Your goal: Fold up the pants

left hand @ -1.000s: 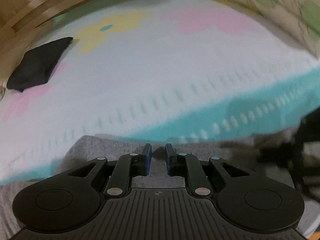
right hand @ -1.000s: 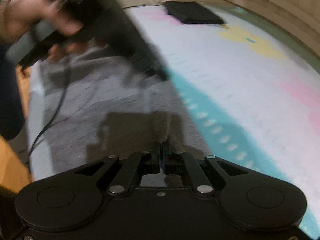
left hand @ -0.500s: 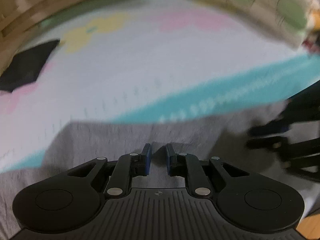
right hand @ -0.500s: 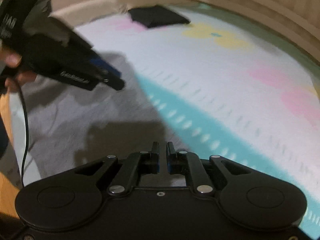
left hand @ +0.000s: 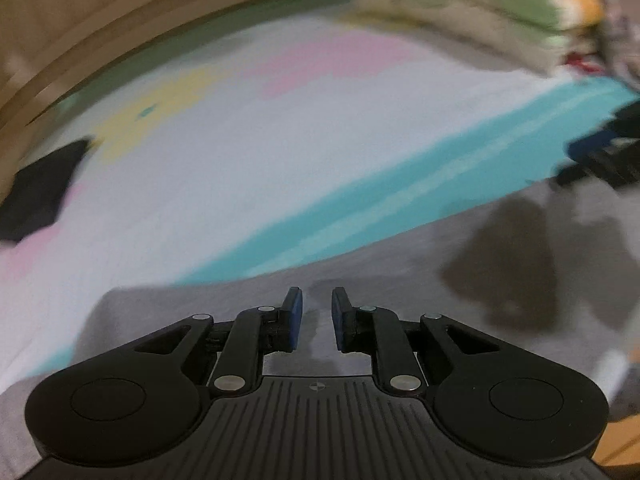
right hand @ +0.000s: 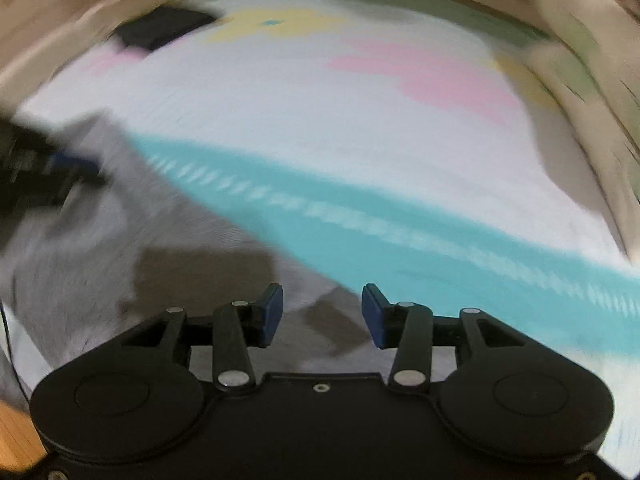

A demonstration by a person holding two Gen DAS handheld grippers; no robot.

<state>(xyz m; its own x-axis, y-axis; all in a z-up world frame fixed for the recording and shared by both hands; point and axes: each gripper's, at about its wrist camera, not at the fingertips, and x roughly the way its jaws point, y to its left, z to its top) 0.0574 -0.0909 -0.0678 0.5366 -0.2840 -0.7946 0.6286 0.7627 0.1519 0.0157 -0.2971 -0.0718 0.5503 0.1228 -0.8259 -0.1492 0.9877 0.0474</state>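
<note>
Pants [left hand: 400, 280] grey, flat; left gripper [left hand: 317, 312] fingers narrowly apart, empty; right gripper [right hand: 322, 316] opening, empty.

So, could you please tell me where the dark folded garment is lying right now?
The dark folded garment lies at the far left in the left wrist view, on the pastel bedspread beside its yellow patch, well away from the grey pants.

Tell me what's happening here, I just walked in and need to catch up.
A person is folding grey pants on a patterned bedsheet with two handheld grippers. The right gripper is opening above the fabric, nothing between its pads. The left gripper hovers over the pants, narrowly open, gripping nothing. A dark folded garment lies farther back.
</note>
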